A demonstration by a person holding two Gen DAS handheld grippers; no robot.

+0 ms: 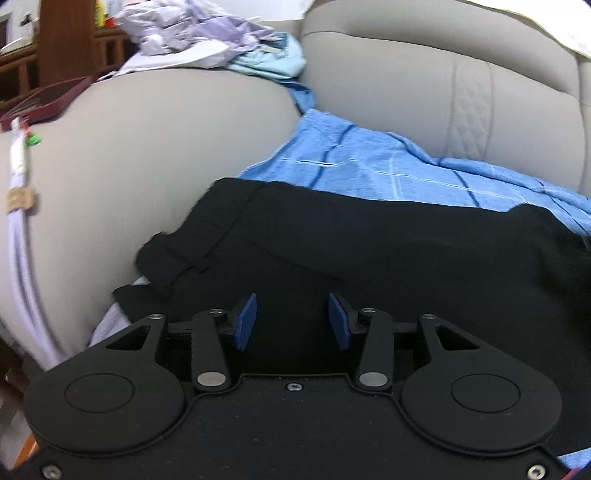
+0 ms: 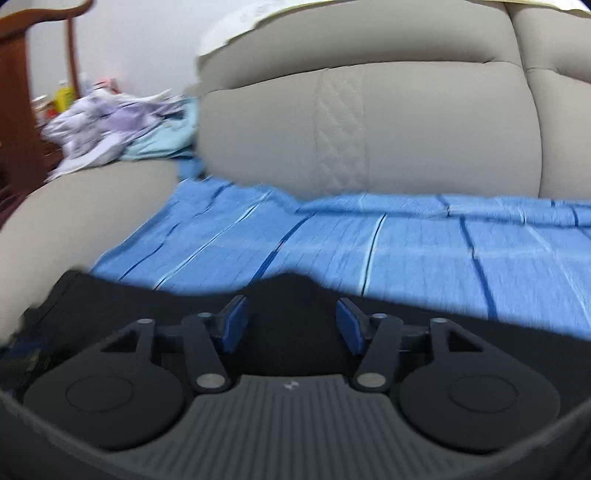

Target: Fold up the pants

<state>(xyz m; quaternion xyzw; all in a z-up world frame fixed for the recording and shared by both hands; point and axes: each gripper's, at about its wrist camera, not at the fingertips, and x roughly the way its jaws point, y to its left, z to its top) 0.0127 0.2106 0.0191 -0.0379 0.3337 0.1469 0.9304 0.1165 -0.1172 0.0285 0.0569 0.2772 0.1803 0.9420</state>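
On the far left of your left wrist view, a dark red tray [image 1: 55,99] sits on the sofa armrest [image 1: 147,166], and a pale lavender strap with a small tan tag [image 1: 20,201] hangs down the armrest's outer side. Behind the armrest, a heap of lilac and white laundry [image 1: 184,33] is piled up, with a light blue garment [image 1: 273,62] tucked against the back cushion [image 1: 424,81].

The black pants [image 1: 332,251] lie across the front edge of the sofa seat, on top of a blue striped sheet [image 1: 369,166] that covers the seat up to the back cushion. Their bunched waistband end reaches the armrest on the left. A bit of pale cloth [image 1: 110,321] peeks out beneath them at the seat's front left corner.

Your left gripper [image 1: 291,321] hangs over the pants with its blue pads [image 1: 245,321] spread apart and nothing between them.

In your right wrist view, the same pants [image 2: 288,295] run along the seat's front edge, and a small peak of black fabric rises just ahead of your right gripper [image 2: 291,325]. Its pads [image 2: 232,325] also stand wide apart; whether they touch the cloth you cannot tell, as the view is blurred. The sheet [image 2: 406,251] stretches away to the right.
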